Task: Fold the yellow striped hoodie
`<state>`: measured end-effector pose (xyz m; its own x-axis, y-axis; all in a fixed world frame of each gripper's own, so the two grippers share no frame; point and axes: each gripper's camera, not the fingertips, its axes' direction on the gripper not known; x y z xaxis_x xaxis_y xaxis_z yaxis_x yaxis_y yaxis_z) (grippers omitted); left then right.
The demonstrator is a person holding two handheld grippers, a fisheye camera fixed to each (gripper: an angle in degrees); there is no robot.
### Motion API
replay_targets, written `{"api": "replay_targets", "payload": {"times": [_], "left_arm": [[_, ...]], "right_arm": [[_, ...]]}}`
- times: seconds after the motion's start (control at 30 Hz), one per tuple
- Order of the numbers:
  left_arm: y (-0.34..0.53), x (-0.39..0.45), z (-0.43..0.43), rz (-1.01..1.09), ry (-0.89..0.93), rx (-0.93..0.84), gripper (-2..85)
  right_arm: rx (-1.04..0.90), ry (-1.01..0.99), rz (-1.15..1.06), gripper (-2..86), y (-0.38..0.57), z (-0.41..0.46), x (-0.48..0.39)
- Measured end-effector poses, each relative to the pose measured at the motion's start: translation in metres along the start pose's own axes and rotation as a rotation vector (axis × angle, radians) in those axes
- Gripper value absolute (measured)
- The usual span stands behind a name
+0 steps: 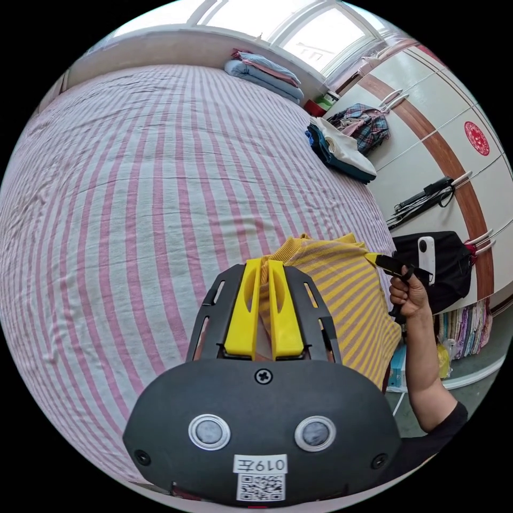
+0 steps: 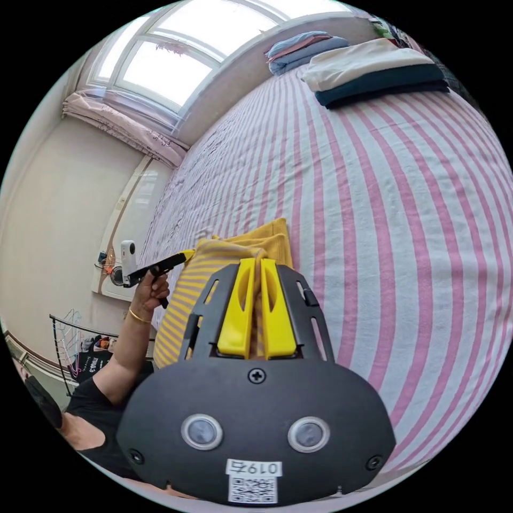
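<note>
Holding the yellow striped hoodie [image 1: 342, 299] up by two points along one edge, the person keeps it hanging at the near side of the bed [image 1: 133, 187] instead of lying on it, probably so that it drops straight and can be lowered flat for folding. In the left gripper view the left gripper [image 1: 265, 264] has its yellow jaws drawn nearly together with a bunch of the knit pinched between them; further along the same edge the right gripper [image 1: 386, 263] bites a corner, held up by the person's hand [image 1: 409, 296]. The right gripper view gives the mirror case: its own jaws [image 2: 255, 263] are narrowed on a gathered fold of the fabric, and the other gripper [image 2: 176, 260] pinches the far corner in a raised hand [image 2: 152, 291]. The stretch between the two grips sags a little, so the cloth is not pulled taut. The hoodie is a soft knit, mustard yellow crossed by thin pale stripes, with a plain ribbed band at the gripped edge. The bed sheet is thin woven cotton in pink and white stripes, lightly creased. A folded stack [image 2: 374, 72] of cream and dark clothes sits well apart at the far end, leaving the middle of the sheet open, a likely landing place for the garment.
</note>
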<state>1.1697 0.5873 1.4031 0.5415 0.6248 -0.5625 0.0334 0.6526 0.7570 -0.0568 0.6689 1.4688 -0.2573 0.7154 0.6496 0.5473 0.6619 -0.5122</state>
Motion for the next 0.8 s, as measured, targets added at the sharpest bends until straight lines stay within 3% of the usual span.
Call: {"api": "replay_targets", "payload": {"times": [0.47,0.63,0.8], "left_arm": [[0.009,0.010,-0.032,0.028,0.071,0.029,6.1],[0.026,0.015,-0.053,0.029,0.120,0.080,5.4],[0.040,0.030,-0.038,0.071,0.088,0.027,2.5]], "right_arm": [[-0.048,-0.097,-0.022,8.5,0.008,-0.019,-0.001],[-0.047,-0.113,-0.032,8.3,0.024,-0.029,-0.003],[-0.079,-0.023,-0.081,1.4,0.036,-0.023,-0.020]]}}
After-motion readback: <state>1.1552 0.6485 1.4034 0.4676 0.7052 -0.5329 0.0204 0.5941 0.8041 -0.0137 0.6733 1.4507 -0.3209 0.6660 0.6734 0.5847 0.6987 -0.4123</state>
